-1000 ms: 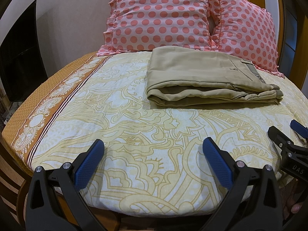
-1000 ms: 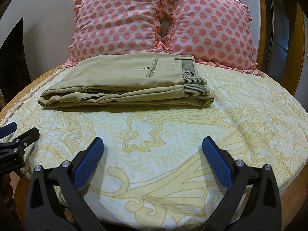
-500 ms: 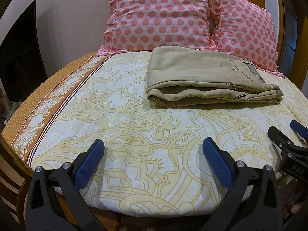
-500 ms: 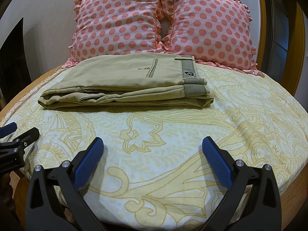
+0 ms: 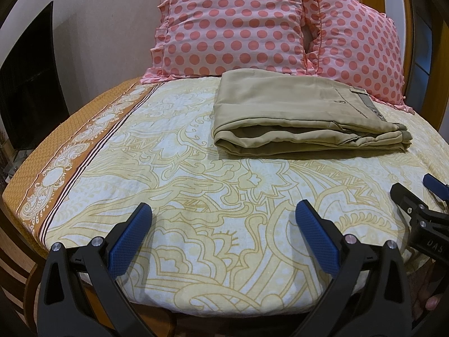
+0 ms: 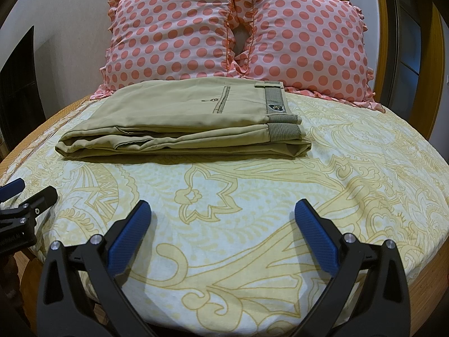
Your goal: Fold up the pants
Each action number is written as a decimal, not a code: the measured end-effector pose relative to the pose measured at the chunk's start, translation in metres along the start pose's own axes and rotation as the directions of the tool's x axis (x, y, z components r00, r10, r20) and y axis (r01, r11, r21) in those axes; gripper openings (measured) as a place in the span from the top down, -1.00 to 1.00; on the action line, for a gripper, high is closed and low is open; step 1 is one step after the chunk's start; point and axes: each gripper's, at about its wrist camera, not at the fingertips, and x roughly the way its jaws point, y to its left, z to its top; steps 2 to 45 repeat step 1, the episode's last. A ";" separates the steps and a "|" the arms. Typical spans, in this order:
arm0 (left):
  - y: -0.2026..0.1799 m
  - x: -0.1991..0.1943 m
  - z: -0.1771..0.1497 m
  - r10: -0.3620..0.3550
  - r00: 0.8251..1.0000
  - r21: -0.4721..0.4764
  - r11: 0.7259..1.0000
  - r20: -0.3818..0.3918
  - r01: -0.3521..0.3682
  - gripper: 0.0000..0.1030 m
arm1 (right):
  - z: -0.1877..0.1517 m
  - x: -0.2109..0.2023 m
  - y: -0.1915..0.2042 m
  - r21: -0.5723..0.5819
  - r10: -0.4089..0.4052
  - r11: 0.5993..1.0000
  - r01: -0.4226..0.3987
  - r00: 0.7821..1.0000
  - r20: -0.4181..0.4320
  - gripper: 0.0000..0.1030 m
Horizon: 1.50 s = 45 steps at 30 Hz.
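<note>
The khaki pants (image 5: 297,115) lie folded in a flat rectangle on the bed, near the pillows; in the right wrist view the pants (image 6: 190,120) show their waistband and label at the right end. My left gripper (image 5: 223,219) is open and empty, well short of the pants, near the bed's front edge. My right gripper (image 6: 223,219) is open and empty, also near the front edge. Each gripper shows at the other view's side: the right one (image 5: 421,196), the left one (image 6: 25,193).
Two pink polka-dot pillows (image 6: 174,33) (image 6: 306,45) lean against the wall behind the pants. The bed (image 5: 174,168) has a cream sheet with yellow floral pattern and an orange border (image 5: 56,151) on the left. A wooden frame (image 6: 437,56) stands at right.
</note>
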 end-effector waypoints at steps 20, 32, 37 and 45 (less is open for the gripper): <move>0.000 0.000 0.000 0.000 1.000 0.000 1.000 0.002 0.000 -0.97 | 0.000 0.000 0.000 0.000 0.000 1.000 0.000 1.000 0.000 -0.97; 0.000 0.000 0.000 0.000 1.000 0.000 1.000 0.002 0.000 -0.97 | 0.000 0.000 0.000 0.000 0.000 1.000 0.000 1.000 0.000 -0.97; 0.000 0.000 0.000 0.000 1.000 0.000 1.000 0.002 0.000 -0.97 | 0.000 0.000 0.000 0.000 0.000 1.000 0.000 1.000 0.000 -0.97; 0.000 0.000 0.000 0.000 1.000 0.000 1.000 0.002 0.000 -0.97 | 0.000 0.000 0.000 0.000 0.000 1.000 0.000 1.000 0.000 -0.97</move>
